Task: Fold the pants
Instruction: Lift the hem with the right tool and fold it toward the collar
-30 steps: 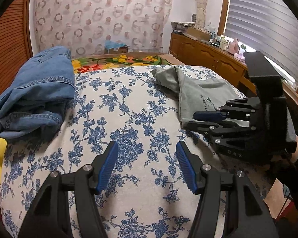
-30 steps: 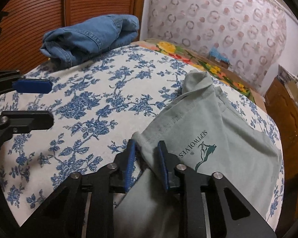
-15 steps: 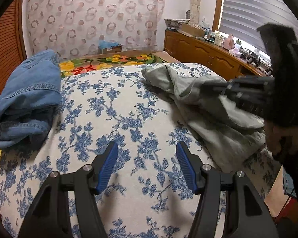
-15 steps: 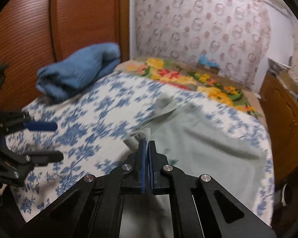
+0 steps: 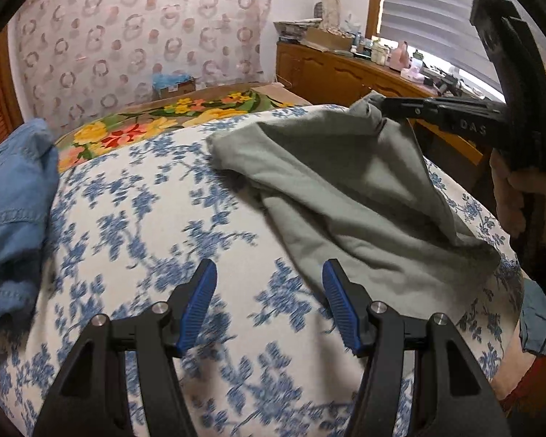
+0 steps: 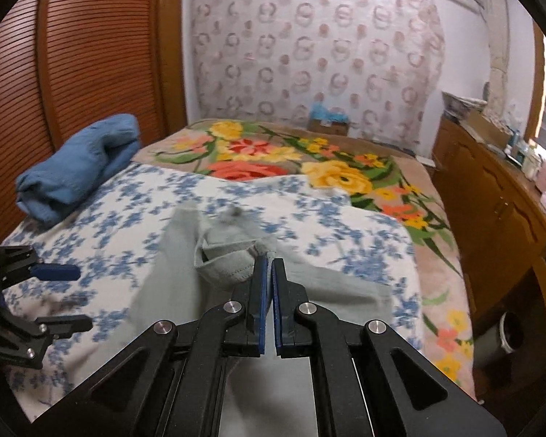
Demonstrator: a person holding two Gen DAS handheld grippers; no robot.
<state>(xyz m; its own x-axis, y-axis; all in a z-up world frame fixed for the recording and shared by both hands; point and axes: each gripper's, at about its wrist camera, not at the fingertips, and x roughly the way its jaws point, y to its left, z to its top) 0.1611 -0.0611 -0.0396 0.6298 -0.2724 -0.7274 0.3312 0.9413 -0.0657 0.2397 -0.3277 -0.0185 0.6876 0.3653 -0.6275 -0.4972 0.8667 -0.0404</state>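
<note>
Grey-green pants (image 5: 345, 189) lie on the blue-flowered bedspread (image 5: 134, 218), one corner lifted off the bed. My right gripper (image 6: 270, 266) is shut on that corner of the grey-green pants (image 6: 233, 266), the cloth pinched at its blue pads. In the left wrist view the right gripper (image 5: 386, 103) holds the corner up at the upper right, a hand (image 5: 520, 196) gripping its handle. My left gripper (image 5: 269, 291) is open above the bedspread, just left of the pants' near edge, with nothing between its fingers. It also shows at the left edge of the right wrist view as the left gripper (image 6: 65, 298).
Folded blue jeans (image 5: 11, 200) lie at the left of the bed beside a slatted wooden wardrobe (image 6: 72, 54). A bright flowered blanket (image 6: 291, 160) covers the far end. A wooden sideboard (image 6: 491, 189) with clutter runs along the right wall under a window blind.
My right gripper closed on the pants' corner and lifted it up and away across the bed, dragging the cloth. My left gripper moved sideways over the bedspread, still open.
</note>
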